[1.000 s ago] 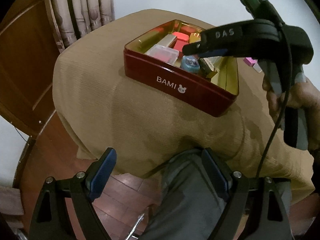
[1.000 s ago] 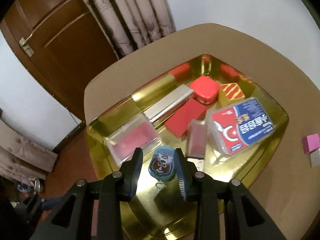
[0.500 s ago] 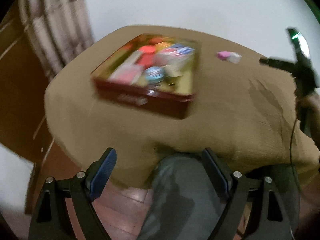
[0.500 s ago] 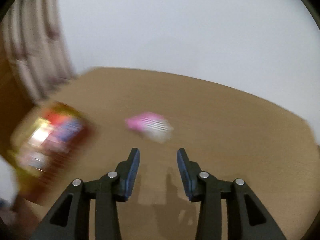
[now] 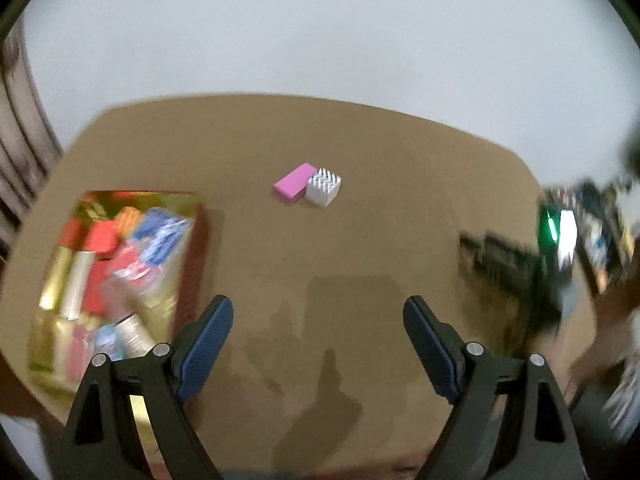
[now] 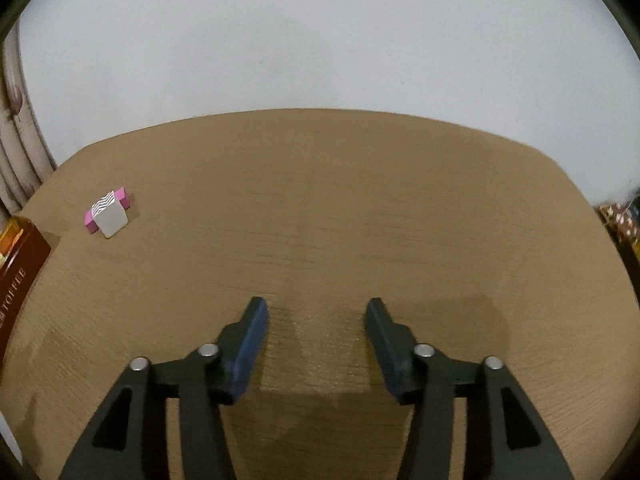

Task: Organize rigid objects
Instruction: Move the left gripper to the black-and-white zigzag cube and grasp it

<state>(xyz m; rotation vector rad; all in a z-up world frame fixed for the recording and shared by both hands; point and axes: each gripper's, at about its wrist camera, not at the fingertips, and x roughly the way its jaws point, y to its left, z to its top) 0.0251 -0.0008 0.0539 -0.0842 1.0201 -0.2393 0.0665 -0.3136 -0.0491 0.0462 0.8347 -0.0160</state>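
Note:
A pink block (image 5: 293,182) and a white block with a zigzag top (image 5: 323,188) lie side by side on the tan table (image 5: 360,240). Both also show in the right wrist view, the pink block (image 6: 122,197) behind the white block (image 6: 109,217), at the far left. The red tin with a gold inside (image 5: 192,264) sits at the left, filled with several small boxes and tubes. Its red side shows in the right wrist view (image 6: 20,280). My left gripper (image 5: 318,312) is open and empty above the table, nearer than the blocks. My right gripper (image 6: 316,312) is open and empty over bare table.
The right hand-held device (image 5: 560,240) appears blurred at the right of the left wrist view. A white wall stands behind the table. Curtains (image 6: 16,152) hang at the far left. Cluttered items (image 6: 620,216) lie beyond the table's right edge.
My right gripper left the tin and swung right over bare table, opening wider. My left gripper moved forward over the table and turned toward the two blocks.

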